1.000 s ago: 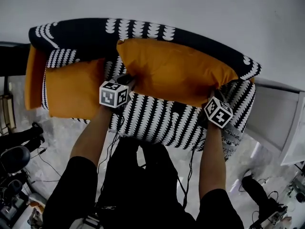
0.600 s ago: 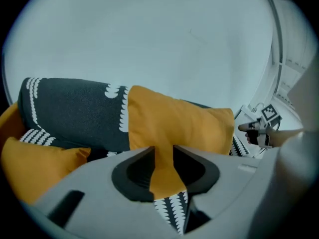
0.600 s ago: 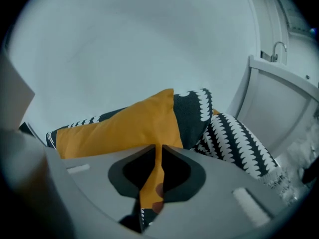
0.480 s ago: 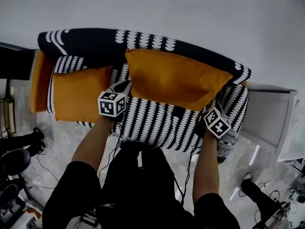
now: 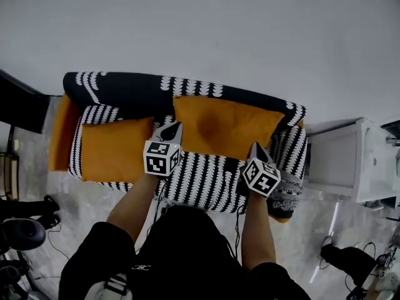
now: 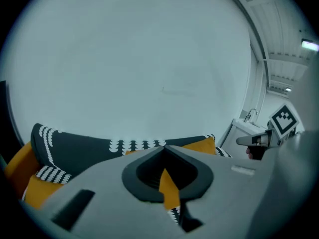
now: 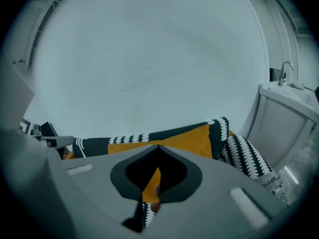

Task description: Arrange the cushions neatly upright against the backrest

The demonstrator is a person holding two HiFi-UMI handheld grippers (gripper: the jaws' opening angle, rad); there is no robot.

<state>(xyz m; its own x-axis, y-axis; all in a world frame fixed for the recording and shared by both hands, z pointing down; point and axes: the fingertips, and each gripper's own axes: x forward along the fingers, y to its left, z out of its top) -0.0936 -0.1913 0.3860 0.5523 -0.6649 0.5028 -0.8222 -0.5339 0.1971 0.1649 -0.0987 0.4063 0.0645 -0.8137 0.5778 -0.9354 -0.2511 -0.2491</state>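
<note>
both closed on nothing, the left gripper (image 5: 171, 130) and right gripper (image 5: 255, 149) faced the propped long cushion (image 5: 225, 125); the smaller cushion (image 5: 115, 150) to their left probably needed standing next.

No words, numbers or brand marks can be read anywhere in these views. The only printed signs are black-and-white square code patterns, one on each visible face of the left gripper's cube (image 5: 162, 157) and the right gripper's cube (image 5: 261, 177). They carry no letters or digits.
</note>
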